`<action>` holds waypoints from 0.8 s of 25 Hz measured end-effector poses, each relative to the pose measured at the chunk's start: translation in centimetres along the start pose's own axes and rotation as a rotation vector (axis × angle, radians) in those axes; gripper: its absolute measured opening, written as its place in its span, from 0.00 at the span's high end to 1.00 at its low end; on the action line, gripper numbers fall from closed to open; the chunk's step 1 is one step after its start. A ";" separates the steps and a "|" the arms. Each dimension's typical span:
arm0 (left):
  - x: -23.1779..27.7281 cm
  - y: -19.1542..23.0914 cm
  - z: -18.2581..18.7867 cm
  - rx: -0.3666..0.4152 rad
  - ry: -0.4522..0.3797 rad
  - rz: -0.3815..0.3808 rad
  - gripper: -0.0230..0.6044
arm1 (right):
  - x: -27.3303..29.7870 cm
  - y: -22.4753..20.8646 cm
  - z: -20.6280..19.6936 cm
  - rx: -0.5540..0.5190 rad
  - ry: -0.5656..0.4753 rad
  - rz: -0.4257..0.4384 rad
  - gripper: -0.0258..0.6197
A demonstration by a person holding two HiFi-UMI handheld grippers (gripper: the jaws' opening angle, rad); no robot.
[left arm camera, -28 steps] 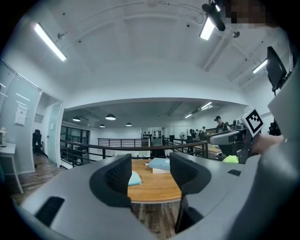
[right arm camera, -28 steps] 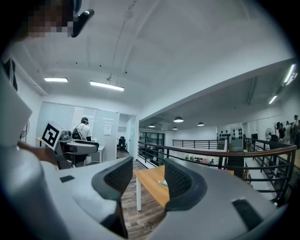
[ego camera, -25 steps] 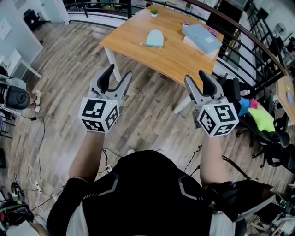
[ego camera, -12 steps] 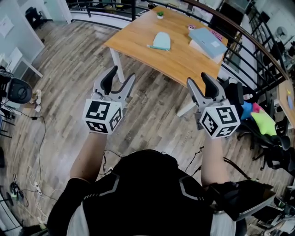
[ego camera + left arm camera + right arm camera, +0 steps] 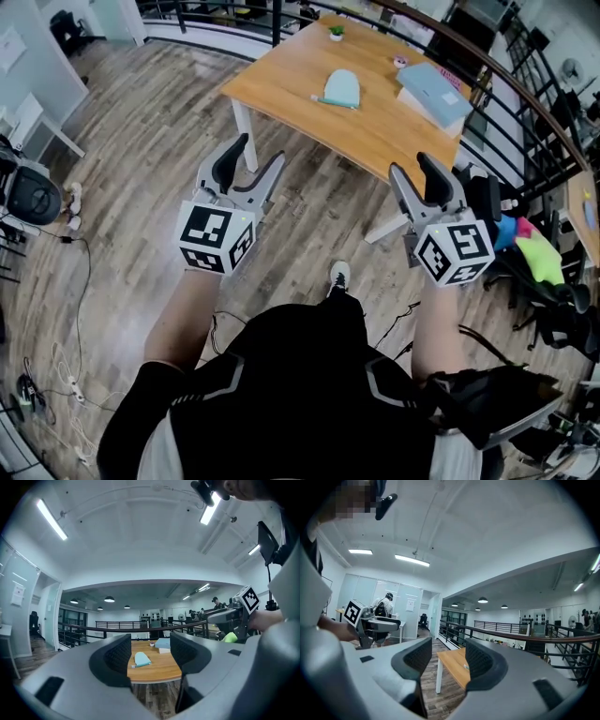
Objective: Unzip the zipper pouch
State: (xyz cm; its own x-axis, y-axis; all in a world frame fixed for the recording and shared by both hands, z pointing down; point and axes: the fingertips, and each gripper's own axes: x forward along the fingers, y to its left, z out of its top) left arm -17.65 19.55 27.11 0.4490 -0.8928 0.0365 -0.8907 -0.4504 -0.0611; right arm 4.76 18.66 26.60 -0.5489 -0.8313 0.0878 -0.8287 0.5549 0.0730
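The pouch (image 5: pixel 342 89) is showing too small for its zipper's state to be told. In the right gripper view, the right tool's (image 5: pixel 447 656) jaw at 3 o'clock is hiding most of the tabletop (image 5: pixel 450 663), pouch included. The head view's bottom edge is cutting off the person's torso (image 5: pixel 309 394).

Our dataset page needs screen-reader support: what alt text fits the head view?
A person holds the left gripper and right gripper, both open and empty, above a wood floor. Ahead, a light blue zipper pouch lies on a wooden table.
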 end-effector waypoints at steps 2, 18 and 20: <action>0.8 0.7 -0.2 0.000 0.005 0.007 0.55 | 1.3 -0.6 0.0 0.003 -0.009 0.010 0.60; 15.6 6.8 -0.9 -0.016 0.041 0.165 0.55 | 18.6 -12.6 -1.7 -0.017 0.030 0.212 0.60; 18.0 7.4 -1.1 -0.030 0.048 0.180 0.55 | 20.3 -14.5 -2.3 -0.011 0.045 0.232 0.61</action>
State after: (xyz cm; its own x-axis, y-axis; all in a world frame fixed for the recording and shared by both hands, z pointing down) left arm -16.26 0.18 28.41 0.2792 -0.9573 0.0753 -0.9583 -0.2828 -0.0410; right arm 5.84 -6.18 29.60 -0.7187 -0.6794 0.1479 -0.6797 0.7313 0.0562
